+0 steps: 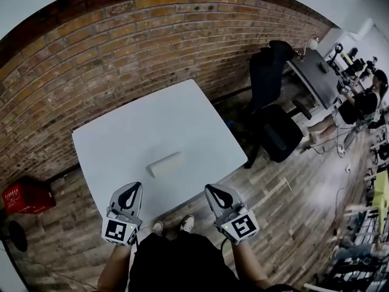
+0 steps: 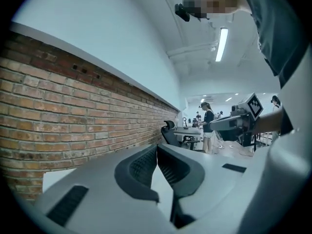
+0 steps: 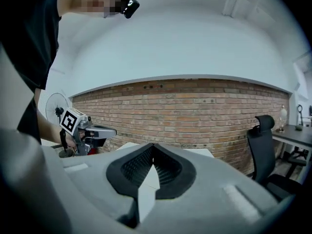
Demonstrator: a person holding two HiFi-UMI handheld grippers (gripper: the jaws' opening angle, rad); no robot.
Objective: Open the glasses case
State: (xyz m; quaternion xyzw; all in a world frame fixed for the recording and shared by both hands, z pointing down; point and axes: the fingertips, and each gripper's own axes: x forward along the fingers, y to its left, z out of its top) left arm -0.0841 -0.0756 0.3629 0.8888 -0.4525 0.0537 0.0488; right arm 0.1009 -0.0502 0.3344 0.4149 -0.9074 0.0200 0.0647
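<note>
Right, here's how it stands:

- One glasses case (image 1: 166, 163), pale and oblong, lies flat on the white table (image 1: 152, 120) towards its six o'clock edge. The lid is down, so its contents are hidden.
- One red crate (image 1: 27, 198) sits on the floor at about eight o'clock from the table. What it holds I cannot tell.
- Two grippers are in play, both empty. The left gripper (image 1: 135, 188) hovers at seven o'clock from the case with its jaws pressed together on nothing.
- The right gripper (image 1: 211, 190) hovers at five o'clock from the case, jaws likewise closed with nothing between them. Neither one touches the case.
- Two shoes (image 1: 158, 227) of the wearer show at six o'clock, just below the table's near edge.
- Two black office chairs (image 1: 281, 132) stand at two to three o'clock from the table, beside one grey desk (image 1: 316, 75).
- One person (image 1: 358, 105) sits beyond that desk, far off at two o'clock.
- A brick wall (image 1: 121, 59) runs behind the table from nine to one o'clock, over a wood-plank floor (image 1: 292, 199).
</note>
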